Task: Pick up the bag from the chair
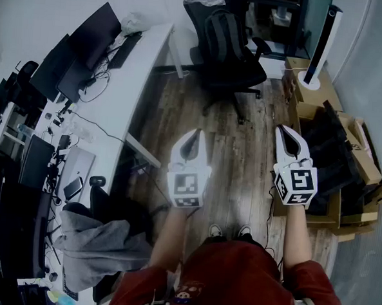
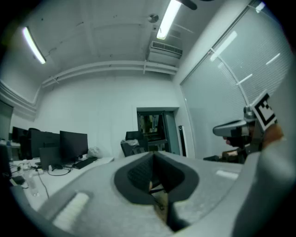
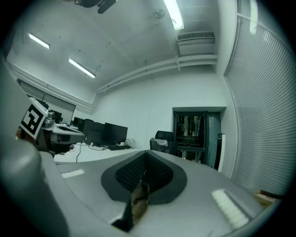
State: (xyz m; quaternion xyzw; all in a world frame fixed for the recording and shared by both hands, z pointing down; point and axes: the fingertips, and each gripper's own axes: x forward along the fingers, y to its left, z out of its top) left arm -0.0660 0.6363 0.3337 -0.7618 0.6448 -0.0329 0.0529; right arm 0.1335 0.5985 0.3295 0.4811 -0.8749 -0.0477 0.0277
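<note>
A black bag [image 1: 219,32] rests on the seat of a black office chair [image 1: 238,71] at the far end of the wooden floor. My left gripper [image 1: 194,137] and right gripper [image 1: 286,132] are held out side by side at mid-floor, well short of the chair. Both point toward it. Each pair of jaws meets at the tip with nothing between. In the left gripper view the shut tip [image 2: 154,155] lines up below a distant chair [image 2: 133,142]. The right gripper view shows its tip [image 3: 146,154] and the chair [image 3: 162,140] far off.
A long white desk [image 1: 134,81] with monitors and a keyboard runs along the left. Cardboard boxes [image 1: 345,158] are stacked on the right. A second chair with a grey garment [image 1: 95,239] stands near my left side. A door [image 3: 196,132] is behind the chairs.
</note>
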